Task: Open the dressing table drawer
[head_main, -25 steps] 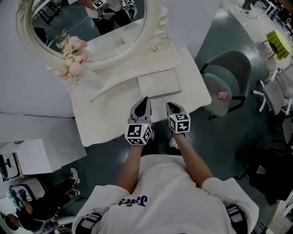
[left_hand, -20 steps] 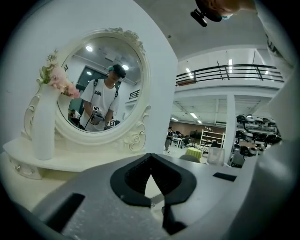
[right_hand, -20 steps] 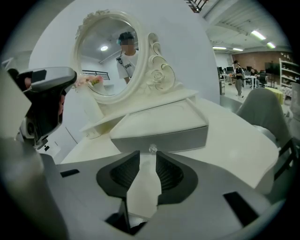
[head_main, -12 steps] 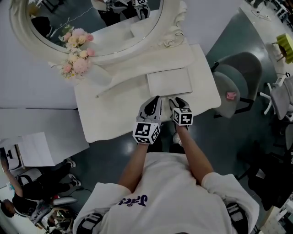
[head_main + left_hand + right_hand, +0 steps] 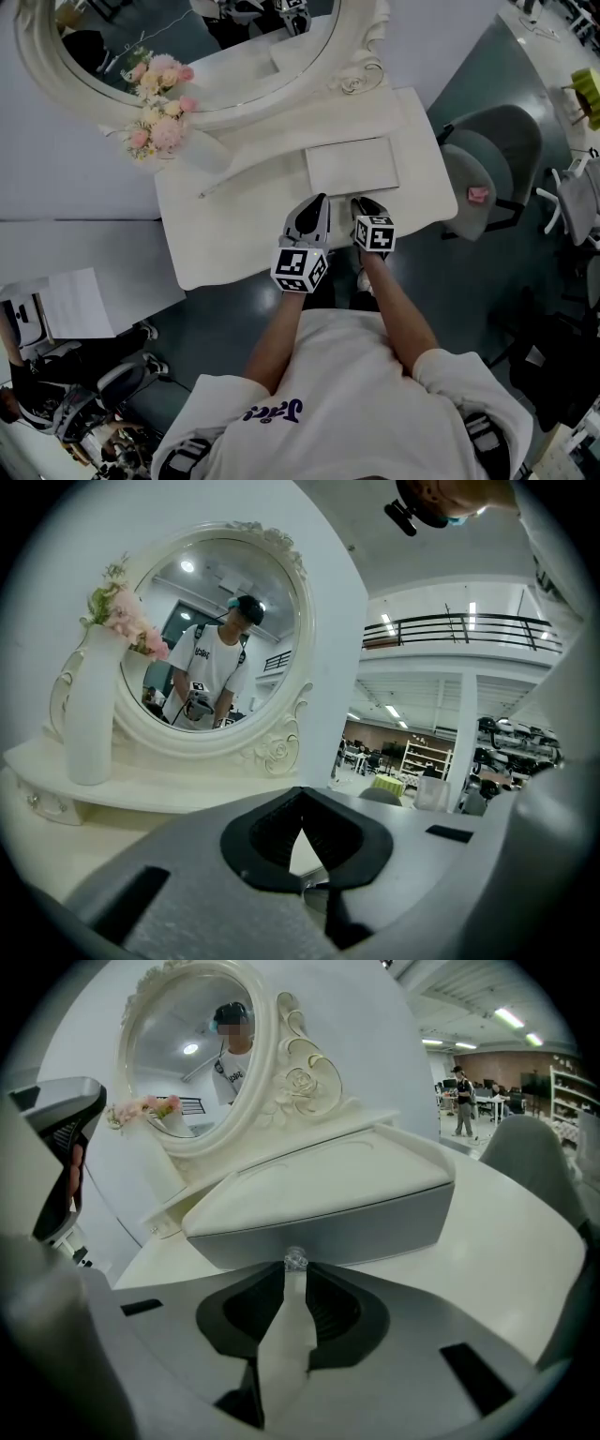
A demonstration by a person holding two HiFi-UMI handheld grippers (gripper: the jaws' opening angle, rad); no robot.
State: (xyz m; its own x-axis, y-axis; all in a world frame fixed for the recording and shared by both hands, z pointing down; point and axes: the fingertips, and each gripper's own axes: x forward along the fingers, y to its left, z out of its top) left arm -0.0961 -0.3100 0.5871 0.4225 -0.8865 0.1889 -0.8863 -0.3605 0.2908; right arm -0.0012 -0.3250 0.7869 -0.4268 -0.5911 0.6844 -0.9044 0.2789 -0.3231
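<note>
The drawer (image 5: 375, 1218) sits in a low white box on top of the bench (image 5: 234, 234), toward the right half of the surface and in front of the oval mirror (image 5: 187, 47). Its long axis runs side to side across the bench, roughly in line with the bench's front edge. Its grey front faces the person, and it looks shut, flush with the box around it. A small clear knob (image 5: 295, 1260) sticks out from the middle of that front, pointing straight back at the person.

The right hand-held gripper (image 5: 363, 202) reaches over the front edge of the bench, tilted downward toward the drawer front. Its jaws have just been closing, and their tips now pinch the knob from either side.

The left hand-held gripper (image 5: 319, 202) hangs just beside the right one, over the bench left of the drawer, pointing nearly level toward the mirror. It is clenched with its tips meeting and nothing between them.

A white vase (image 5: 202, 150) of pink and cream flowers (image 5: 155, 103) stands on the raised shelf at the mirror's foot, well to the left of the drawer. A grey chair (image 5: 487, 159) stands on the floor off the bench's right end
</note>
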